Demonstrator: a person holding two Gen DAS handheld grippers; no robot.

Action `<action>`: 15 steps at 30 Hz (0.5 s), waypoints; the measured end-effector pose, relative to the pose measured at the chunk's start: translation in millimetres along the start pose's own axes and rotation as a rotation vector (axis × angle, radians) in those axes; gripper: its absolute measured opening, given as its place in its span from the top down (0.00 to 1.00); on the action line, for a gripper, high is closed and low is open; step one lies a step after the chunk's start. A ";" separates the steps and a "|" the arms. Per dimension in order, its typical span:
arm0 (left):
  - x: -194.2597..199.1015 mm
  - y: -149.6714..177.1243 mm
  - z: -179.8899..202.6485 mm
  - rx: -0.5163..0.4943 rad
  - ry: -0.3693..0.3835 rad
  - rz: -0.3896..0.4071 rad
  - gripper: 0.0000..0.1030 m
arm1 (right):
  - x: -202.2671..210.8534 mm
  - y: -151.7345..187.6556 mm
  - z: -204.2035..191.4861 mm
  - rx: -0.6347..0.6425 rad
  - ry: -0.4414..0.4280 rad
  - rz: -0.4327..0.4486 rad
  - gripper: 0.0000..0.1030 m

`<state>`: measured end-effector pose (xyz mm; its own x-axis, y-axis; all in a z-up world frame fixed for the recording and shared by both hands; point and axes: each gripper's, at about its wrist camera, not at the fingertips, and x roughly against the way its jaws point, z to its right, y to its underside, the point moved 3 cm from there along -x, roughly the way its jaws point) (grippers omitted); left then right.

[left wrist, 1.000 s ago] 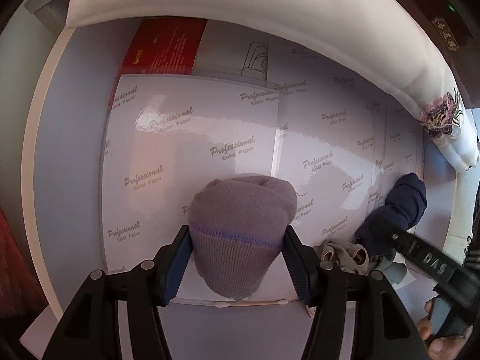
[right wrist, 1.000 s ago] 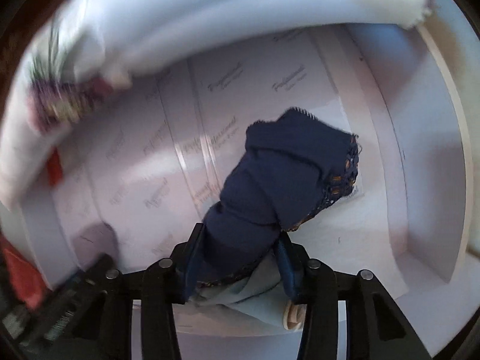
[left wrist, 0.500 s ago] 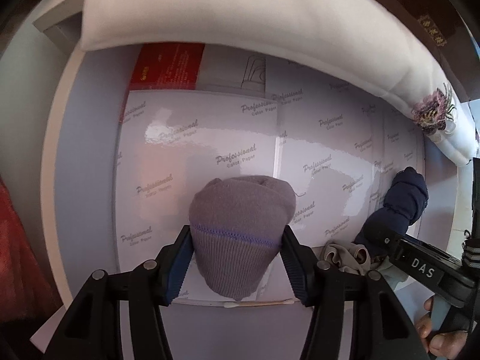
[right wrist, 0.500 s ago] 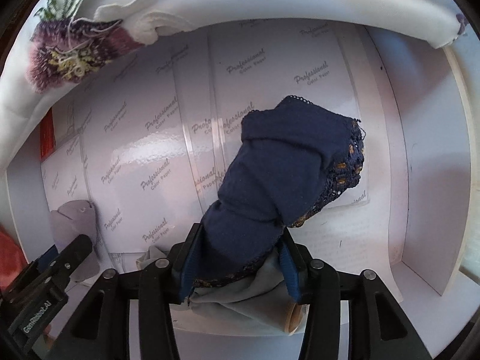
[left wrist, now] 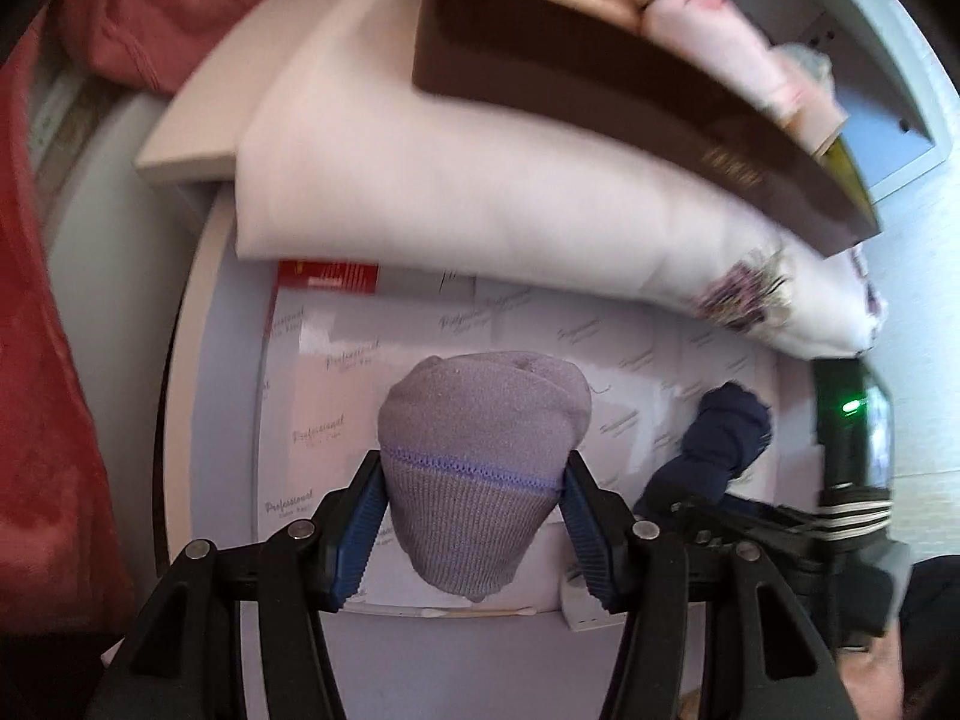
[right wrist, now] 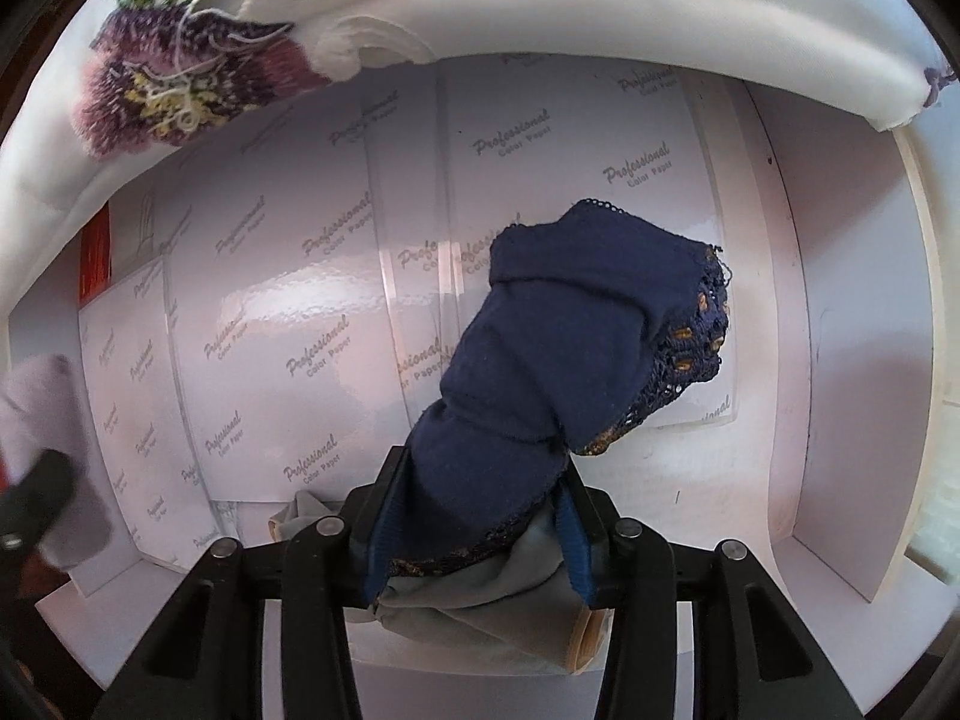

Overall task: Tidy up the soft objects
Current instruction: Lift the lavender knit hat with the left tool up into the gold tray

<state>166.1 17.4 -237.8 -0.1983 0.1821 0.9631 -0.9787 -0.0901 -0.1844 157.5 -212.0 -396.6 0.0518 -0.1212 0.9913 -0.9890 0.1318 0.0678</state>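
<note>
Grey knit sock roll (left wrist: 480, 456) pinched between blue pads of left gripper (left wrist: 474, 516), lifted above white drawer (left wrist: 180, 420) lined with glossy packs of colour paper (right wrist: 282, 300). Navy lace-trimmed garment (right wrist: 576, 348) clamped in right gripper (right wrist: 474, 534), jaws closing on it, pale grey fabric (right wrist: 480, 612) bunched beneath. White embroidered cloth (left wrist: 480, 192) draped along far edge.

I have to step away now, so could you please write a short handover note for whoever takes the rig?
Left gripper: shut on the grey sock, held over the paper packs in the white box.
Right gripper: jaws closing on the navy cloth; a pale grey cloth is also between them.
White cushion lies across the box's far edge.
Done: both items gripped.
Left: place them; where is not shown.
</note>
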 end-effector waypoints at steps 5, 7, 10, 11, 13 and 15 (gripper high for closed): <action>26.5 -8.4 4.2 0.000 0.021 0.091 0.44 | 1.6 0.4 -1.7 0.006 0.003 0.001 0.55; 36.2 -10.4 7.0 0.004 0.034 0.121 0.44 | 1.7 0.3 -1.7 0.005 0.002 0.000 0.55; 50.4 -12.6 9.8 0.005 0.040 0.159 0.44 | 1.6 0.0 -1.6 0.009 0.005 0.001 0.55; 56.4 -14.4 9.9 0.004 0.041 0.175 0.44 | 2.2 -0.2 -1.7 0.009 0.005 0.001 0.55; 65.5 -17.2 10.6 0.002 0.044 0.202 0.44 | 3.4 -0.3 -2.0 0.010 0.006 0.001 0.55; 74.6 -21.2 12.9 -0.009 0.046 0.233 0.44 | 3.8 -0.6 -1.0 0.010 0.005 0.001 0.55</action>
<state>172.8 20.3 -159.5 -0.4205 0.2018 0.8846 -0.9068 -0.1263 -0.4023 158.4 -211.6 -392.7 0.0518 -0.1161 0.9919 -0.9903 0.1220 0.0660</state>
